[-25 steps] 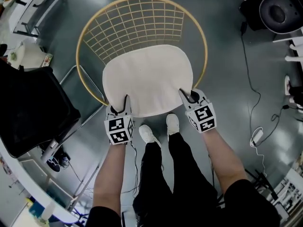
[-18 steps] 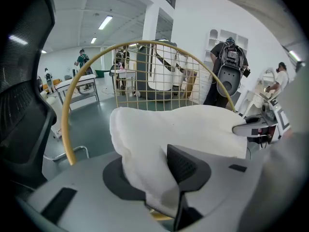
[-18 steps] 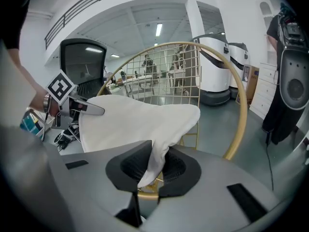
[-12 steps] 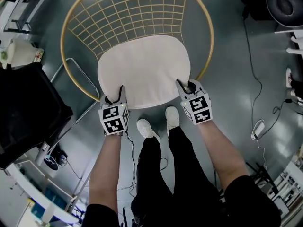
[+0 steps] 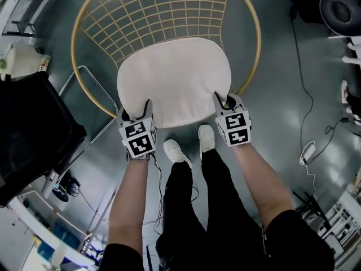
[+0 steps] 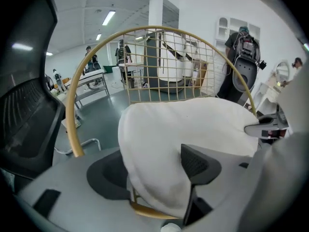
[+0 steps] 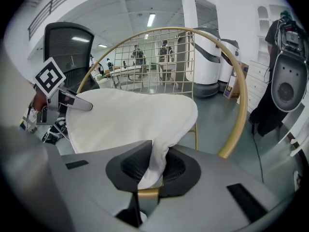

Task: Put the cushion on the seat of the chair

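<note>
1. Two grippers meet the cream oval fabric cushion [image 5: 174,81] at its near edge in the head view. It lies on the seat of the gold wire-mesh chair [image 5: 73,49], with the left gripper [image 5: 136,110] at the near-left corner and the right gripper [image 5: 224,100] at the near-right.
2. Left gripper view: the left gripper [image 6: 154,173] has its jaws opening, and the cushion [image 6: 188,124] corner sits loose between them above the chair [image 6: 149,211] front rim.
3. Right gripper view: the right gripper [image 7: 152,166] pinches the cushion [image 7: 130,115] at its near-right corner, just over the chair [image 7: 147,192] rim.
4. Likely risk: if the right gripper pulls back before letting go, it would drag the cushion nearward off the seat, as the left corner is unheld.
</note>
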### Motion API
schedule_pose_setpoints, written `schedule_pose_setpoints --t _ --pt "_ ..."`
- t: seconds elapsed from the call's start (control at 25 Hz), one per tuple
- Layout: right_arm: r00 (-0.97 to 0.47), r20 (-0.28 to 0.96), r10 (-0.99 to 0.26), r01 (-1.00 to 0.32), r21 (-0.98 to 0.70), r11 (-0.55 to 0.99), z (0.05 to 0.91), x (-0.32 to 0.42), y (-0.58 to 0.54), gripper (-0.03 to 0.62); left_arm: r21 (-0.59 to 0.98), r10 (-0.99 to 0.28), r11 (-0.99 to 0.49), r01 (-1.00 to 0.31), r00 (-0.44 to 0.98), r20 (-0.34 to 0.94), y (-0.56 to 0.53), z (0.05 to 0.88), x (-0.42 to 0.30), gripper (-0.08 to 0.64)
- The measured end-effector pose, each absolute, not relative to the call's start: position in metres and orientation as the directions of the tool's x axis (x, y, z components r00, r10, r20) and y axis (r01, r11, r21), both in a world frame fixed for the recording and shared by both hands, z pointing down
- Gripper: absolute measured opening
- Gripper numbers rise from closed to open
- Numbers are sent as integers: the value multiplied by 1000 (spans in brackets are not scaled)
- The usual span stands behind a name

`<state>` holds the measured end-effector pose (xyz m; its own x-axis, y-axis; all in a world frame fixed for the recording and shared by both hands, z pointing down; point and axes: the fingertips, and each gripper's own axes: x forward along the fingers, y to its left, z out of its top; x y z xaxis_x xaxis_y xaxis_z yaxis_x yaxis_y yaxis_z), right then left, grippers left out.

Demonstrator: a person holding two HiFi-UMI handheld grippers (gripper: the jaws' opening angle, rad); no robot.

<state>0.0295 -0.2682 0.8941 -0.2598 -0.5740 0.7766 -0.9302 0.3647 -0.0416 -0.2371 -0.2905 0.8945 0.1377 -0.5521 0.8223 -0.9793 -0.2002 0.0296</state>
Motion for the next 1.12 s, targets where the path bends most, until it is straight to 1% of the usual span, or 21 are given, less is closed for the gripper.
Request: schedule_pose_setpoints --t 0.04,0.08,0.24,0.32,0.44,0.56,0.6,0.68,0.76,0.92,1.0,1.04,1.08,1.12 --pt "-254 778 -574 -933 -41 358 894 30 -268 54 11 -553 -197 -980 120 825 -291 894 -241 342" --pt "-250 779 -575 -936 -42 350 895 30 -269 54 -4 -557 -198 -980 109 823 -291 893 -243 350" --pt "-235 784 -574 -945 -45 325 896 31 -269 63 -79 -598 -210 -975 64 799 -291 886 -250 368" --pt "-221 791 -571 -945 -29 325 898 30 -269 79 -123 -634 -214 -969 42 772 -292 877 -253 368" --pt "-195 797 -571 -943 8 334 896 27 -269 90 -133 -678 -250 -959 75 732 -293 861 -243 367" --pt "-162 795 -585 -936 64 346 891 27 -270 107 -92 -689 -274 -957 129 714 -292 848 -230 364" --pt "-152 793 -590 -933 81 350 889 26 -270 110 -58 -686 -272 -960 151 712 -289 845 -225 356" --pt "-138 790 -598 -932 101 349 888 26 -270 121 37 -674 -270 -962 216 706 -282 839 -215 321" --pt "-132 787 -603 -935 103 340 888 26 -270 135 111 -666 -292 -950 286 689 -274 832 -202 310" --pt "-108 787 -607 -949 100 298 886 31 -270 179 155 -665 -346 -925 358 656 -259 815 -186 211" --pt "-88 789 -609 -959 98 265 884 34 -271 226 163 -666 -348 -923 366 650 -255 809 -185 152" --pt "-78 789 -610 -964 96 248 883 35 -273 295 166 -669 -342 -925 364 648 -254 806 -186 121" --pt "-72 785 -615 -967 96 236 881 36 -275 517 169 -672 -334 -927 360 647 -253 803 -188 101" --pt "-71 779 -623 -968 98 232 878 35 -278 535 173 -675 -327 -929 358 645 -252 800 -189 68"
